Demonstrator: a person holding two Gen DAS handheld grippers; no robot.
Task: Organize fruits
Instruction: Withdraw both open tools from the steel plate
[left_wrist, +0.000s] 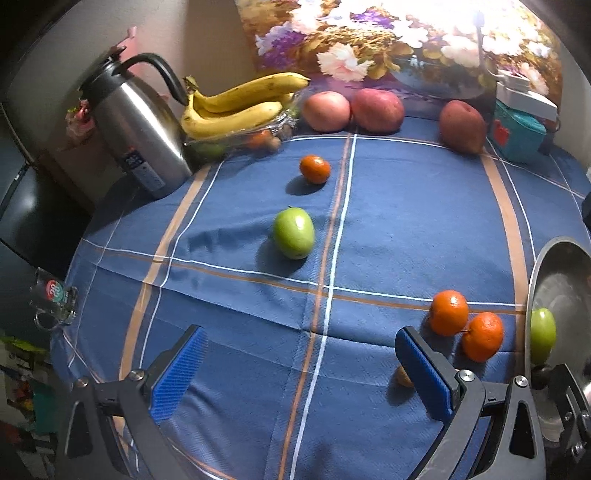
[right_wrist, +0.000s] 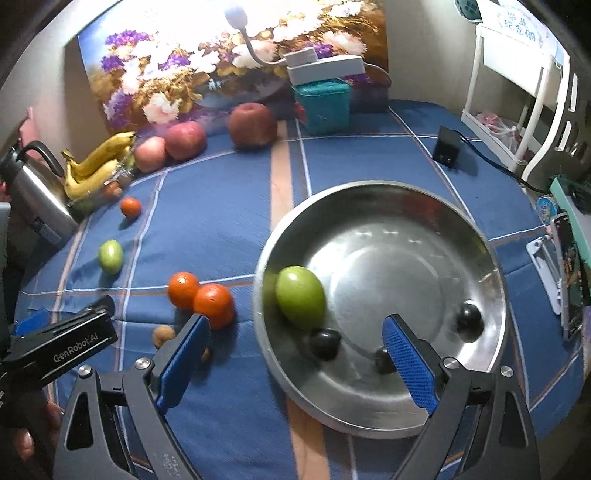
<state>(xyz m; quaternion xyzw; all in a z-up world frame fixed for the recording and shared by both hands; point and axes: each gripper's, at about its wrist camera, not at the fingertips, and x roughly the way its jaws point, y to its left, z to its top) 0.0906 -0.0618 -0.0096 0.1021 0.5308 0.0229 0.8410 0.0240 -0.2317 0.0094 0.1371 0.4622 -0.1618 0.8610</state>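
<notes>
The steel bowl (right_wrist: 373, 206) is the big thing to go around. Just left of the bowl, two oranges (right_wrist: 201, 299) touch each other, with small nuts (right_wrist: 164, 336) beside them. Farther left of the bowl, the blue cloth (left_wrist: 406, 221) lies bare around one green fruit (left_wrist: 293, 232). Behind the bowl, a teal box (right_wrist: 321, 103) and red apples (right_wrist: 253, 125) block the back.
</notes>
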